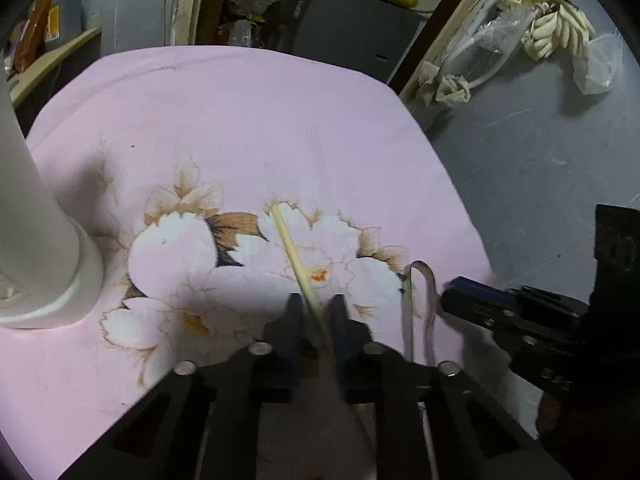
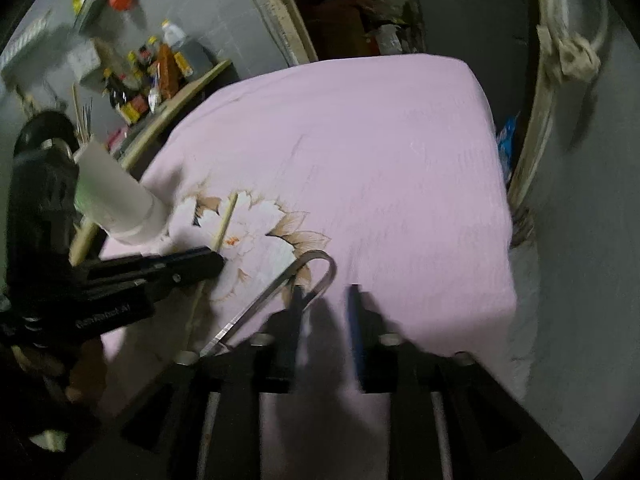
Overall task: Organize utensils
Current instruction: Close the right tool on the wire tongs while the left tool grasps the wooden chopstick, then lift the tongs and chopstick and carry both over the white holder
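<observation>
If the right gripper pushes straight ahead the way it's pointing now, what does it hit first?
Likely just the pink flowered cloth: the right gripper has bare fabric ahead of its open jaws. The metal tongs lie just to their left; depth is hard to judge.

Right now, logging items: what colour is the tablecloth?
Pink tablecloth with white flowers; left wrist view.

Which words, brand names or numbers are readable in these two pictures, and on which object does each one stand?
Left gripper, side of its black body: pale raised lettering, too blurred to read with certainty.
Bottles and packets on the wooden shelf: labels too small and blurred to read.
Blue packet beside the pink floral cloth: no legible text.
Left wrist view: no readable text.
</observation>
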A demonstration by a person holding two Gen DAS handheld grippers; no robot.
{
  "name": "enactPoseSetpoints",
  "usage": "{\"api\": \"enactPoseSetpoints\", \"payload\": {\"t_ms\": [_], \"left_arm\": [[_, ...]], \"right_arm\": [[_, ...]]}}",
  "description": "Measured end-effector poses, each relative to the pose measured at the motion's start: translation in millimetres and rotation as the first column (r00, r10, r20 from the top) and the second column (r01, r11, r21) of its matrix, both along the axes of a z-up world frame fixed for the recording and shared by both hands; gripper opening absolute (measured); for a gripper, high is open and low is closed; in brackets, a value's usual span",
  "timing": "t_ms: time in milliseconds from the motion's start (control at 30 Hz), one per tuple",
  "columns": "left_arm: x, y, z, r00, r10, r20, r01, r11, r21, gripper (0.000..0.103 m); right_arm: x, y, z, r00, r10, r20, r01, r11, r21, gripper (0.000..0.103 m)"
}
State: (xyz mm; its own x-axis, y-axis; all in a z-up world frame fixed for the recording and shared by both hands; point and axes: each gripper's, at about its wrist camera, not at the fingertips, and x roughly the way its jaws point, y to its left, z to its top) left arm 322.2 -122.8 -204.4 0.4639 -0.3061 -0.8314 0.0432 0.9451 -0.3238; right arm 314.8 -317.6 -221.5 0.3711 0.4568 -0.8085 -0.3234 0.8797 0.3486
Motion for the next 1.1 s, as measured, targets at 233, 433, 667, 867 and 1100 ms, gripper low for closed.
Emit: {"api": "enactPoseSetpoints", "payload": {"t_ms": [233, 433, 667, 867, 1100], "left_arm": [[-16, 21, 1, 0.998, 0.056, -0.018, -0.057, 0.998, -0.013, 0.005], [-42, 40, 4, 0.995, 0.097, -0.022, -0.098, 0.995, -0.011, 0.005], [-55, 40, 1, 0.996, 0.084, -0.003, -0.084, 0.996, 0.001, 0.006], [-44, 29, 6, 1.0, 0.011, -0.023, -0.01, 0.997, 0.071, 0.006], [-37, 21, 10, 0.998, -0.038, -0.043, 0.044, 0.99, 0.137, 0.006]], "right_arm": [[4, 24, -7, 1.0, -0.013, -0.025, 0.013, 1.0, -0.016, 0.033], [-1, 52, -8, 0.998, -0.026, 0.05, 0.029, 0.998, -0.051, 0.033], [-3, 59, -1, 0.993, -0.041, 0.113, 0.053, 0.992, -0.112, 0.033], [3, 80, 6, 0.997, -0.013, 0.081, 0.033, 0.966, -0.257, 0.033], [6, 65, 11, 0.997, -0.075, 0.032, 0.079, 0.986, -0.147, 0.024]]}}
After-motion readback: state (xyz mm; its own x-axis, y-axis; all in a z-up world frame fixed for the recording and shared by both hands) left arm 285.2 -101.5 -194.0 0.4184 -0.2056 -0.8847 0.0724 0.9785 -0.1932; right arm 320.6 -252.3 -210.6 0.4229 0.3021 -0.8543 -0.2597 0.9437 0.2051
